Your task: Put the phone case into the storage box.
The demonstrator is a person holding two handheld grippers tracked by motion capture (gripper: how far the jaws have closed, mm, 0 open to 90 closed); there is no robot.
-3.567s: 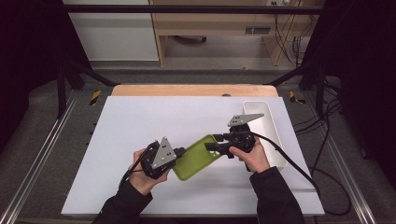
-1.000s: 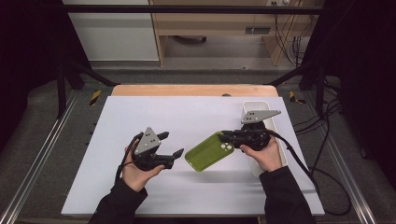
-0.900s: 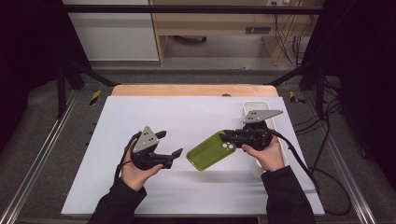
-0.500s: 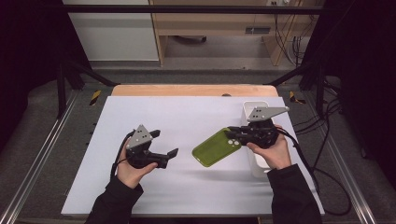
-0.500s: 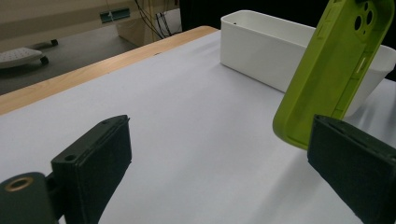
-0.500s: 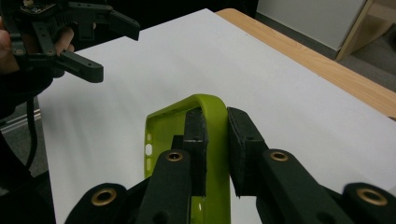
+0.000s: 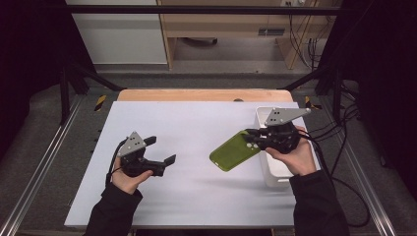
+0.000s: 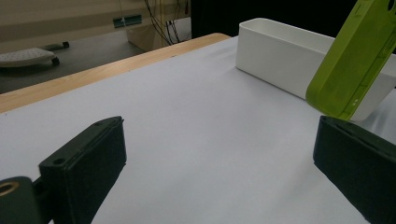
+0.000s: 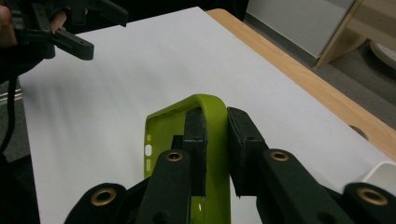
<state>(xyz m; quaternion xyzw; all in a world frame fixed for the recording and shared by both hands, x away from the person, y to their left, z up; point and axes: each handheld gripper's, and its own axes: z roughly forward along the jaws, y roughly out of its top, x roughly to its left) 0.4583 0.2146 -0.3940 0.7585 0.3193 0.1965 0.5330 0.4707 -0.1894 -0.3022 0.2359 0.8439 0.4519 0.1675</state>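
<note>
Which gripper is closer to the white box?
The right. The right gripper hangs at the white box's near edge, its jaws shut on the green phone case. The left gripper is far across the table, its jaws open with nothing between them.

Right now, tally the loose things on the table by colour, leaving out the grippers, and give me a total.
Green: 1, the phone case, held off the table sheet by the right gripper.
White: 1, the bin at the right edge of the table.
Total: 2
</note>
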